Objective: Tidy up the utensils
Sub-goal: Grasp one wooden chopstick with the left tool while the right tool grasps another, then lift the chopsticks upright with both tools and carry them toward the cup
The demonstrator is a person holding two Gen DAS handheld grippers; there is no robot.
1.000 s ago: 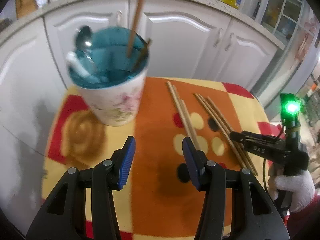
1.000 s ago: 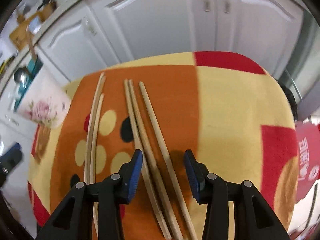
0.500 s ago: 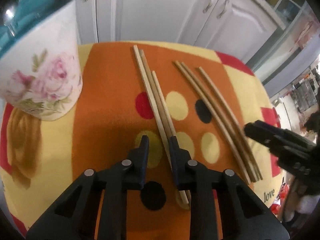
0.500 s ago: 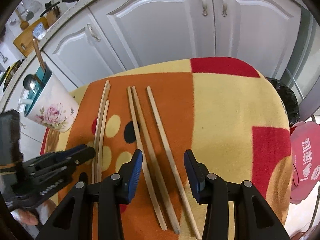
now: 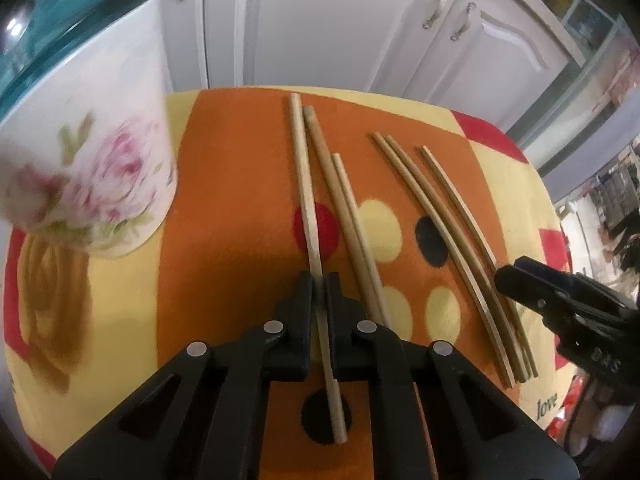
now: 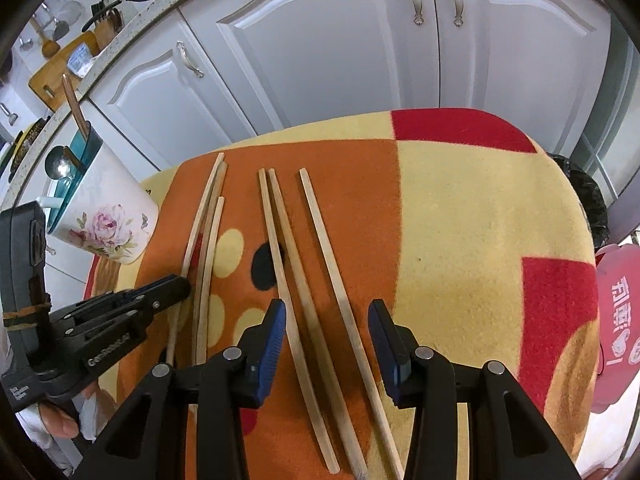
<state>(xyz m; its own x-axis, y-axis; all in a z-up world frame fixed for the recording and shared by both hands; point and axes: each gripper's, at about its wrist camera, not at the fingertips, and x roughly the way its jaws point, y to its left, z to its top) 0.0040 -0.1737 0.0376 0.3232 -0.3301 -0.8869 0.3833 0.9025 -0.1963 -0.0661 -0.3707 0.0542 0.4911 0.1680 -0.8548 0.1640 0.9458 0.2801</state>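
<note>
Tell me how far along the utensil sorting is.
Done: a spoon and chopstick stand in the floral white cup. In hand: the left gripper is shut on one wooden chopstick. Left: five chopsticks on the cloth, three under the open right gripper.

The floral cup is blurred in the left wrist view, its rim cut off by the frame — contents unreadable there. The left gripper's fingers hide part of a chopstick. Three chopsticks' near ends run beneath the right gripper.
</note>
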